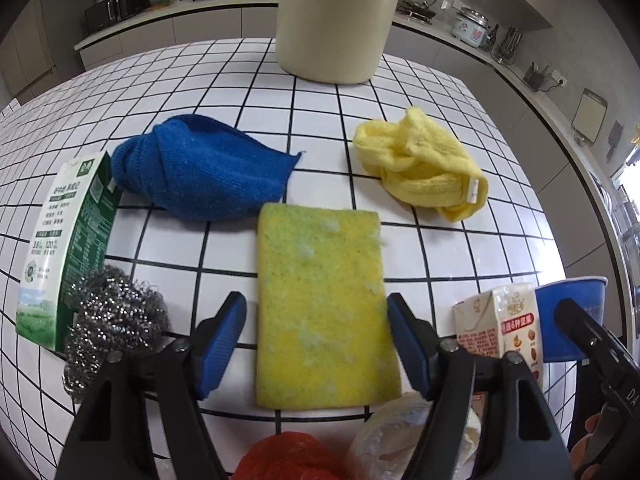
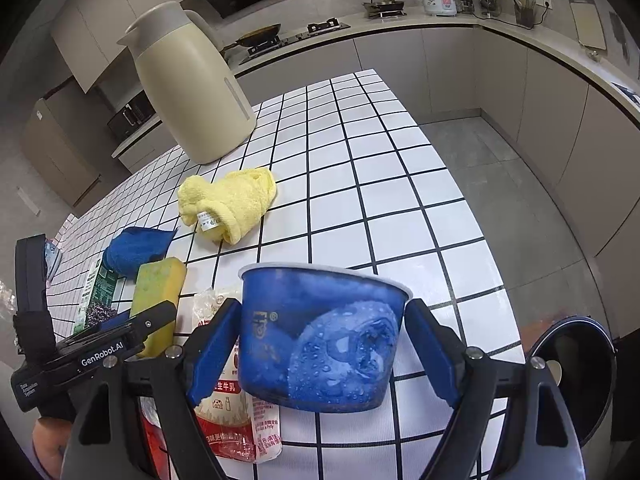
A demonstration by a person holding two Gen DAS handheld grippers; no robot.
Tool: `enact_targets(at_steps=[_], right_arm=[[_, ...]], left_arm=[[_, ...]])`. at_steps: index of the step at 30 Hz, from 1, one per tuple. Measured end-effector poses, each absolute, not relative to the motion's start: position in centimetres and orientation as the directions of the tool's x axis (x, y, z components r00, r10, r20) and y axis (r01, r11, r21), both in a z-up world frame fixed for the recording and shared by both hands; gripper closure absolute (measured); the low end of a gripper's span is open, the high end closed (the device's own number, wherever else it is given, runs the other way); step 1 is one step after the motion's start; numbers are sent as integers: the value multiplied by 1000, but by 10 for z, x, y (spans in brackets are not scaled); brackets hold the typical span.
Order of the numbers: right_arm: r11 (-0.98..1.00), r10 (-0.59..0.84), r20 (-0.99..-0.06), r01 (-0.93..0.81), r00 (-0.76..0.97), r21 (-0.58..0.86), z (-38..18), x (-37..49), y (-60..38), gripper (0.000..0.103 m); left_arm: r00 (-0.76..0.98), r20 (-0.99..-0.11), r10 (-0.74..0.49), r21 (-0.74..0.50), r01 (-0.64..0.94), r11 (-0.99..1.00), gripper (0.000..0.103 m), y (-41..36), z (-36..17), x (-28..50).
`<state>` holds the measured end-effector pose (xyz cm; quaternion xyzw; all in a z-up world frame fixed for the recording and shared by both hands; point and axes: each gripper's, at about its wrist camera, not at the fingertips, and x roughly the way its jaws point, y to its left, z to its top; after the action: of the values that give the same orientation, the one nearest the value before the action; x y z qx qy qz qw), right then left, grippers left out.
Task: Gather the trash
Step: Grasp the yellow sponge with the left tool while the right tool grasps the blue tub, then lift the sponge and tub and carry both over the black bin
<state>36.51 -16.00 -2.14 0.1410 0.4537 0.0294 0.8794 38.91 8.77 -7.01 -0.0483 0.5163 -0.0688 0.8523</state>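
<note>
A yellow-green sponge (image 1: 324,312) lies flat on the white tiled table (image 1: 460,248). My left gripper (image 1: 316,320) straddles it, open, with a thin gap at the left pad. A blue paper cup (image 2: 320,340) stands upright between the blue pads of my right gripper (image 2: 322,328). That gripper is open, its pads close to the cup's rim and clear of its narrower base. A small beige drink carton (image 1: 508,324) stands beside the cup (image 1: 568,308). A printed milk pouch (image 2: 236,420) lies left of the cup. A red bag (image 1: 288,456) and a crumpled white wrapper (image 1: 396,432) show under the left gripper.
A blue cloth (image 1: 200,172), a yellow cloth (image 1: 420,164), a green milk carton (image 1: 68,248) and a steel scourer (image 1: 112,320) lie around the sponge. A cream jug (image 2: 192,80) stands at the back. A dark round object (image 2: 572,372) sits past the table's right edge.
</note>
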Motion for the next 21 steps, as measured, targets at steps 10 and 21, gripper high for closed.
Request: enact_targets(at_steps=[10,21], right_arm=[[961,183,-772,54,608,270,-20,362,-160,21],[961,157,-739,72,656,268,-3,342,-169,21]], left_arm=[[479,-858,-188,-174,73,982,56,92,-66,386],[540,-813,-219,-200,95,975,60,95,-38,368]])
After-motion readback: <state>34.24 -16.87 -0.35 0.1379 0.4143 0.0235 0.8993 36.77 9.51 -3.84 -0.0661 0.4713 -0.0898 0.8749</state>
